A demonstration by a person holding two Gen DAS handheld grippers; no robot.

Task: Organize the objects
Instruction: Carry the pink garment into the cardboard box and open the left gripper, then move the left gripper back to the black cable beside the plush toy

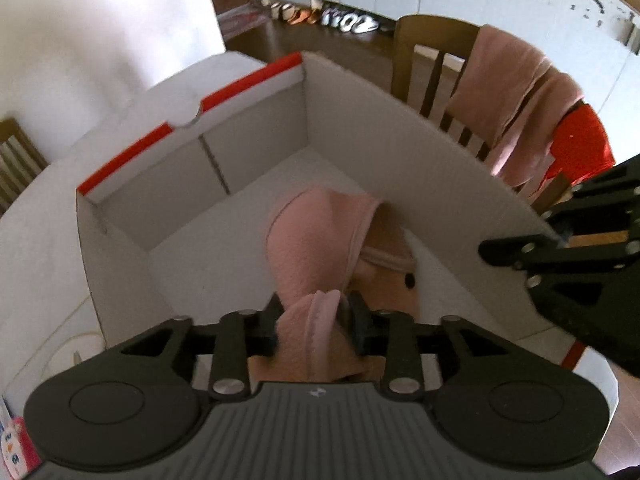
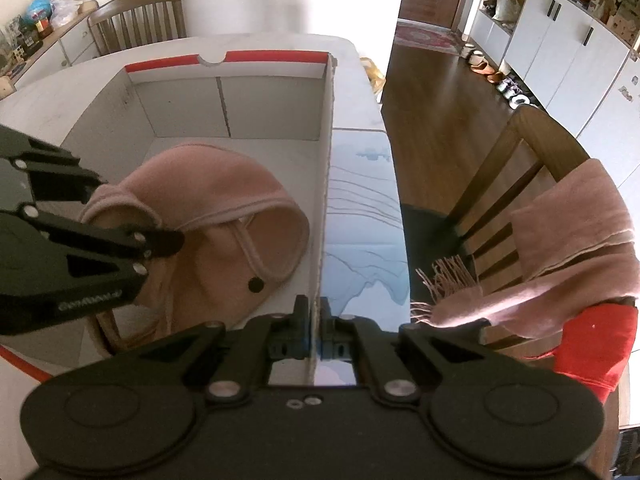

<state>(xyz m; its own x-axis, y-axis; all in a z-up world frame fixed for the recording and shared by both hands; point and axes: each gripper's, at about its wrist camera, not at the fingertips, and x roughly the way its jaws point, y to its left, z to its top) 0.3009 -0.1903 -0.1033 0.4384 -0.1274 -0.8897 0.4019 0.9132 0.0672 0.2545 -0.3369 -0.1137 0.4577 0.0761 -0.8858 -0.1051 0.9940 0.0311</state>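
A white cardboard box (image 1: 400,152) with a red rim stands open on the table. Inside it lies a pink fleece hat (image 1: 316,240), with a black button on its strap. My left gripper (image 1: 316,320) reaches down into the box. A fold of the hat sits loosely between its parted fingers, so it is open. My right gripper (image 2: 316,320) is shut on the box's (image 2: 180,104) right wall, near the front corner. In the right wrist view the left gripper (image 2: 132,210) hangs over the hat (image 2: 224,184). The right gripper (image 1: 520,248) shows at the box wall in the left wrist view.
A wooden chair (image 2: 520,184) stands close to the right of the table, draped with a pink fringed scarf (image 2: 580,232) and a red cloth (image 2: 600,340). A blue-patterned mat (image 2: 360,208) lies beside the box. A second chair (image 2: 136,16) stands behind the table.
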